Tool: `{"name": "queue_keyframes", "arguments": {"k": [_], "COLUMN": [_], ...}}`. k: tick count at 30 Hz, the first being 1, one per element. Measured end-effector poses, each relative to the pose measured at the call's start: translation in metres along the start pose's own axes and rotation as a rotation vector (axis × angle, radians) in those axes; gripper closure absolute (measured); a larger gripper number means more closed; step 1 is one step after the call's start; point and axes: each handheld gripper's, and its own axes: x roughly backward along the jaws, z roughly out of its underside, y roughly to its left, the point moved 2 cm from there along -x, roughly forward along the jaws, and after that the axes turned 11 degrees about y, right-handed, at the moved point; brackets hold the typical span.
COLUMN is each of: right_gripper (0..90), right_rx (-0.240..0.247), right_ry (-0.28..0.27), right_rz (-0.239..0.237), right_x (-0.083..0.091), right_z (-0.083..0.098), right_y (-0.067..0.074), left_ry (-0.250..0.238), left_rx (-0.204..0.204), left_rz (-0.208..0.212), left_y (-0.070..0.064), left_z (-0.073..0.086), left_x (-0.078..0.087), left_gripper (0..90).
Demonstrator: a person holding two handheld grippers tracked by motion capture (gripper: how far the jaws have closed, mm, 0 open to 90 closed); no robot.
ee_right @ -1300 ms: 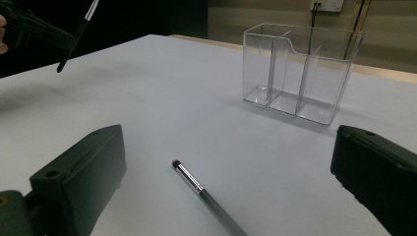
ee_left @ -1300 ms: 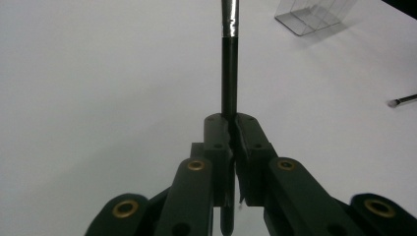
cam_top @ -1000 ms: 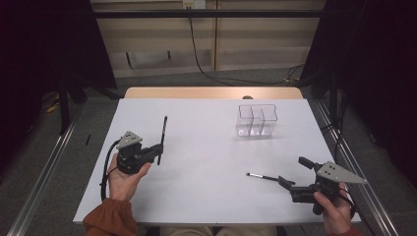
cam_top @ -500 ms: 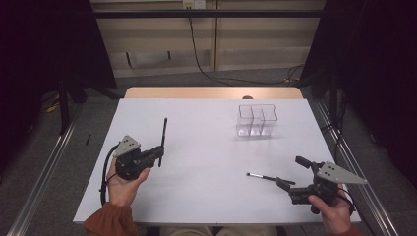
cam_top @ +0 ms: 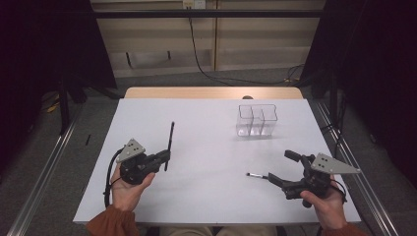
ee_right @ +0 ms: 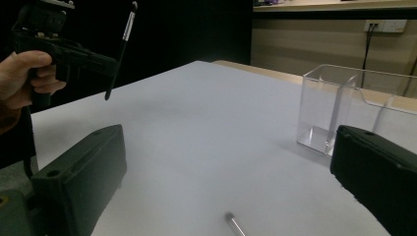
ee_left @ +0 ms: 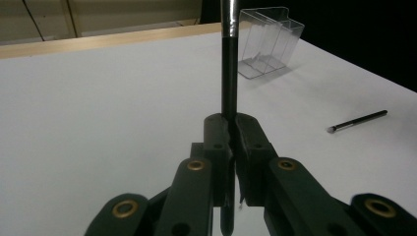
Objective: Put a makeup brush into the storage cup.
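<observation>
Left gripper (cam_top: 164,158) fingers pinching a black makeup brush (cam_top: 169,145) upright. Right gripper (cam_top: 281,168) fingers spread around a second brush (cam_top: 256,175) lying near right on the worktop (cam_top: 206,147). Best centred on the handle, closed squarely, then lifted toward the clear organizer (cam_top: 257,120) far right.
</observation>
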Motion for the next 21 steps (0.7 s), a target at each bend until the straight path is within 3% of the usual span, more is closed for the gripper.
{"name": "queue_keyframes", "arguments": {"k": [21], "right_gripper": [1.8], "right_rx": [0.051], "right_ry": [0.011], "right_rz": [-0.112], "right_x": [-0.042], "right_z": [-0.03], "right_y": [0.024], "left_ry": [-0.037], "left_rx": [-0.009], "left_rz": [0.076], "left_y": [-0.017], "left_z": [-0.005], "left_x": [-0.005], "left_gripper": [84.6]}}
